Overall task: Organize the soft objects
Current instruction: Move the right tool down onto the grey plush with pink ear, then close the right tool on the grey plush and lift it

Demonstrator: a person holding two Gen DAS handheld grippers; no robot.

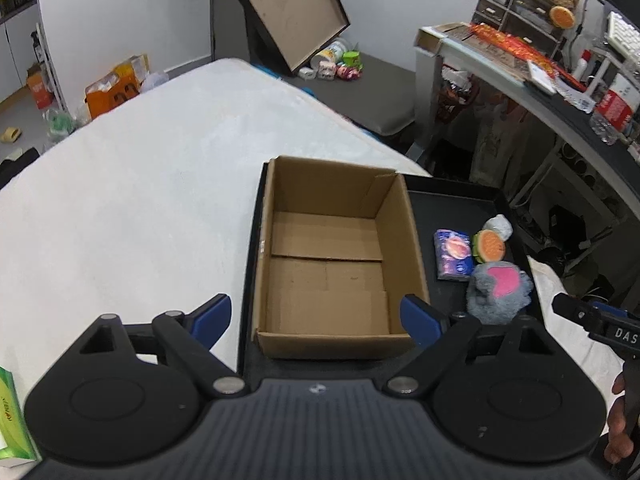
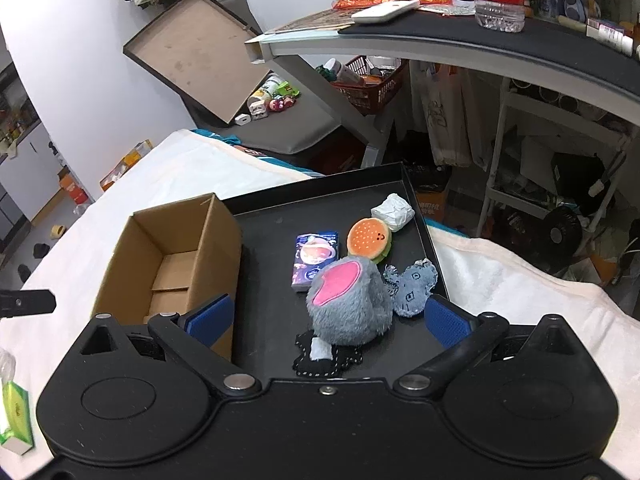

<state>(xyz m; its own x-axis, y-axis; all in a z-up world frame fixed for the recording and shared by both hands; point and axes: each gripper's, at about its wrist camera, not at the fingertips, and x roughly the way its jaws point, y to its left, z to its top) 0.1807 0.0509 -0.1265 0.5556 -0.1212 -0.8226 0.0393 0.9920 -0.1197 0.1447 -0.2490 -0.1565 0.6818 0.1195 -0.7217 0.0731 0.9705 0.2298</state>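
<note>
An empty cardboard box [image 1: 328, 264] [image 2: 168, 256] stands on the left of a black tray [image 1: 456, 204] [image 2: 280, 312] on a white bed. On the tray's right lie a grey plush with a pink patch [image 1: 500, 292] [image 2: 348, 300], a burger plush [image 1: 489, 246] [image 2: 369, 239], a purple tissue pack [image 1: 454, 254] [image 2: 314, 258], a white wad [image 1: 498, 226] [image 2: 393, 211], a blue-grey fabric piece [image 2: 412, 286] and a black patch [image 2: 328, 356]. My left gripper [image 1: 320, 318] is open over the box's near edge. My right gripper [image 2: 328, 318] is open, its fingers either side of the grey plush.
The white bed [image 1: 140, 200] spreads to the left. A green tissue box [image 1: 10, 420] [image 2: 16, 416] lies at the near left. A cluttered desk [image 2: 480, 36] stands beyond the tray, with a basket under it. A leaning board [image 1: 288, 8] and floor clutter are behind.
</note>
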